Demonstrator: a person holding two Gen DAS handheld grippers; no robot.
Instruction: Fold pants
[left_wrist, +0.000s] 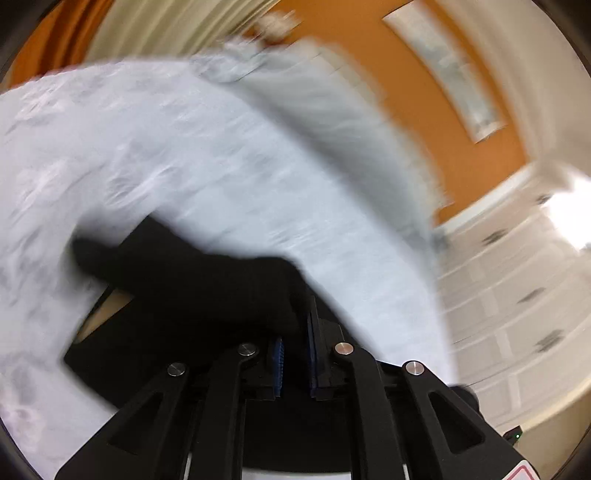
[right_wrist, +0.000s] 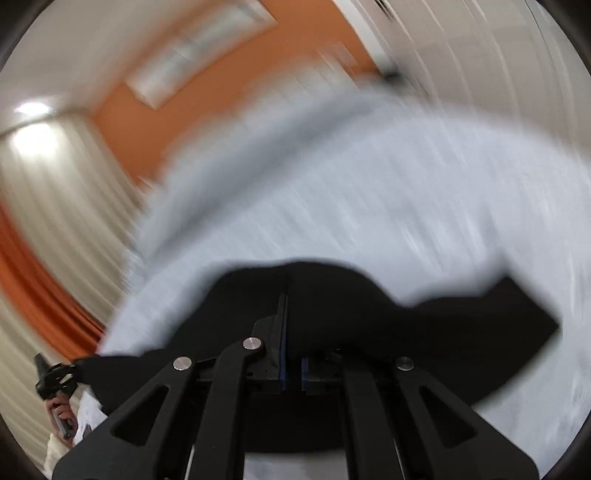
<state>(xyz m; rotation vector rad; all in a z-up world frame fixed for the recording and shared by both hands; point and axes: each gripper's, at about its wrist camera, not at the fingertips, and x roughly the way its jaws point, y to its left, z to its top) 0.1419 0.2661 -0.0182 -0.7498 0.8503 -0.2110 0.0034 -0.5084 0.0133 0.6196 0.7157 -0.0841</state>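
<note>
The black pants (left_wrist: 184, 280) hang over a pale grey-white bedspread (left_wrist: 184, 155), held up by both grippers. My left gripper (left_wrist: 295, 325) is shut on the pants' edge, with black cloth draped over its fingers. In the right wrist view the pants (right_wrist: 424, 332) spread right and down, and my right gripper (right_wrist: 291, 314) is shut on another part of them. Both views are smeared by motion. The other gripper (right_wrist: 55, 376) and the hand that holds it show at the lower left of the right wrist view.
The bedspread (right_wrist: 369, 206) fills most of both views. Behind it are an orange wall (left_wrist: 443, 110) with a framed picture (left_wrist: 443, 70), pale curtains (right_wrist: 55, 221) and a white panelled wall or wardrobe (left_wrist: 517, 295).
</note>
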